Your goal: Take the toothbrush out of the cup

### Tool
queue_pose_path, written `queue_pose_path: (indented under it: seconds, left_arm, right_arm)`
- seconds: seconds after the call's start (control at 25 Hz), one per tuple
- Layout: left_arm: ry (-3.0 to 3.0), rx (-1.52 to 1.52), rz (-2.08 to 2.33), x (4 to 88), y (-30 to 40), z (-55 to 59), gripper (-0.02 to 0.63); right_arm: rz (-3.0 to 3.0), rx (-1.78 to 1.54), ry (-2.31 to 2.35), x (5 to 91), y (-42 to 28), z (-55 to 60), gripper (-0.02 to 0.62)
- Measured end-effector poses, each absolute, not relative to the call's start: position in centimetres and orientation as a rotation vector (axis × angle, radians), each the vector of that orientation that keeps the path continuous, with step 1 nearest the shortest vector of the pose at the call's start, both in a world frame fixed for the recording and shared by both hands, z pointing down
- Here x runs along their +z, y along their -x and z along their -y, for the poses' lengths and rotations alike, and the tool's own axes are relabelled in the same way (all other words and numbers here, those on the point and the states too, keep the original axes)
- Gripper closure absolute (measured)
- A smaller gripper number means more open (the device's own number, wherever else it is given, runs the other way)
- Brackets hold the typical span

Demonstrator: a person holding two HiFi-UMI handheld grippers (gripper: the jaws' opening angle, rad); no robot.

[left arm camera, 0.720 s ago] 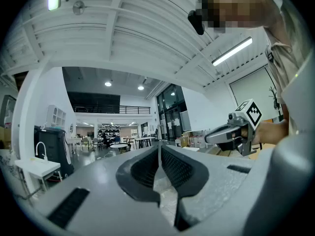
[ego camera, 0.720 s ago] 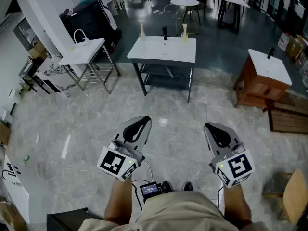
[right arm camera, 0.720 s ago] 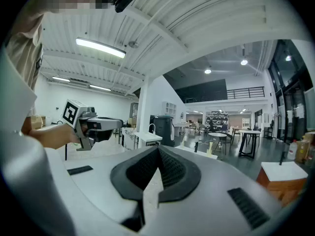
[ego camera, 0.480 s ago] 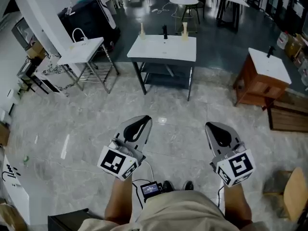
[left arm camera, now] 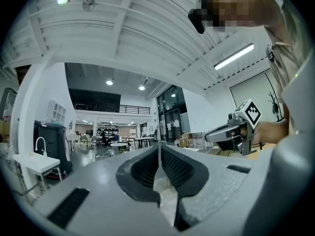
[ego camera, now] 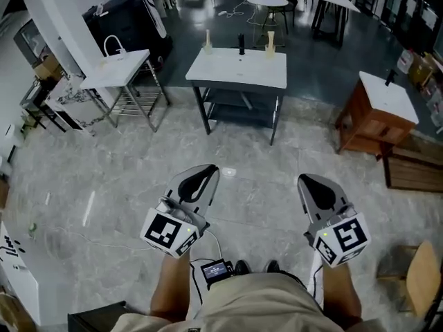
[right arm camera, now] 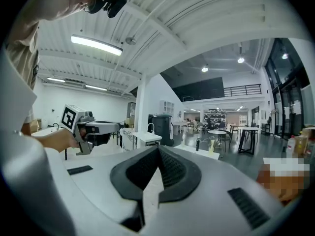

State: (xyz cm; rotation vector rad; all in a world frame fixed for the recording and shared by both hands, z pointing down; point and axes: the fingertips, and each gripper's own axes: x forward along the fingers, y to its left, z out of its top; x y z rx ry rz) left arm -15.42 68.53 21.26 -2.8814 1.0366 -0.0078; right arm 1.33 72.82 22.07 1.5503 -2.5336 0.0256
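Observation:
Far ahead stands a white sink table (ego camera: 239, 71). On its back edge are two pale upright cups (ego camera: 208, 42) (ego camera: 270, 42) with a black tap (ego camera: 241, 45) between them. They are too small for me to make out a toothbrush. My left gripper (ego camera: 206, 172) and right gripper (ego camera: 311, 181) are held side by side at waist height, well short of the table. Both point forward, shut and empty. The left gripper view shows its jaws (left arm camera: 160, 147) pressed together, and the right gripper view shows the same (right arm camera: 158, 148). One pale cup (right arm camera: 212, 147) is visible in the right gripper view.
A small white sink stand (ego camera: 119, 69) is at the left and a wooden cabinet with a white top (ego camera: 377, 113) at the right. Grey tiled floor (ego camera: 235, 151) lies between me and the table. A wooden chair (ego camera: 422, 282) sits at the lower right, and dark tables and chairs (ego camera: 325, 5) stand farther back.
The head view has shifted a little, so the white table sits slightly lower and to the right. Both grippers stay shut in nearly the same place.

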Motion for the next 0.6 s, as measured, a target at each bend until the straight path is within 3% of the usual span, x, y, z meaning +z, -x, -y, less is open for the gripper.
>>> queue_pose_path:
  seconds: [0.6]
  left_arm:
    - [2.887, -0.034, -1.056, 22.4, 17.2, -62.7, 0.58]
  right_arm:
    - [2.502, 0.016, -1.658, 21.6, -2.7, -66.0, 0.591]
